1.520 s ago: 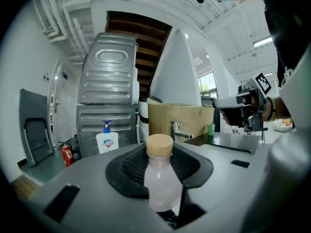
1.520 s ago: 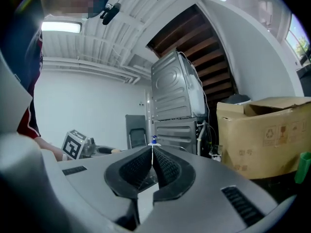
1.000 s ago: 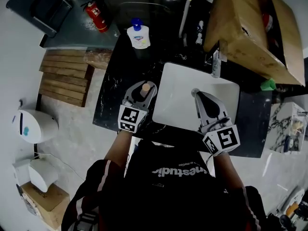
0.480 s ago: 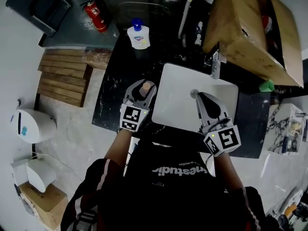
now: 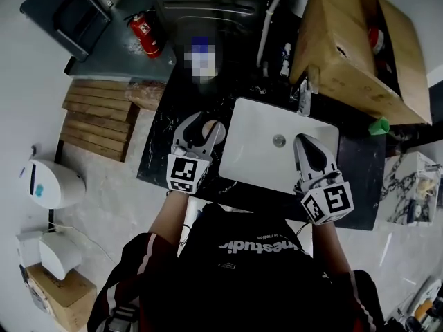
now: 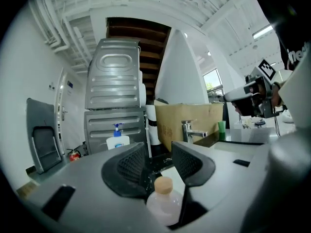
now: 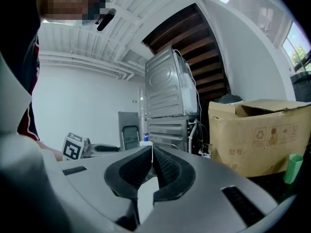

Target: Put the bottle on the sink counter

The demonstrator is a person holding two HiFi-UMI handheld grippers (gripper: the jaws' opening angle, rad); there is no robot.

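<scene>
A small clear bottle (image 5: 208,127) with a tan cap stands upright on the black marble sink counter (image 5: 160,151), just left of the white basin (image 5: 257,142). My left gripper (image 5: 201,124) straddles it, and its jaws are opening. In the left gripper view the bottle (image 6: 163,202) sits deep between the jaws of the left gripper (image 6: 158,155), and the pads (image 6: 130,165) stand apart from it. My right gripper (image 5: 309,146) hovers over the basin's front right, shut and empty. The right gripper (image 7: 151,161) shows both pads together in its own view.
A faucet (image 5: 302,95) stands behind the basin. A big cardboard box (image 5: 353,40) fills the back right, with a green cup (image 5: 379,125) beside it. A pump soap dispenser (image 6: 116,140) stands at the counter's back left. On the floor to the left are a wooden pallet (image 5: 93,120) and a fire extinguisher (image 5: 144,30).
The left jaws have spread wider and come off the bottle, which stays standing on the counter. The right gripper has drifted slightly right and nearer, still shut.
</scene>
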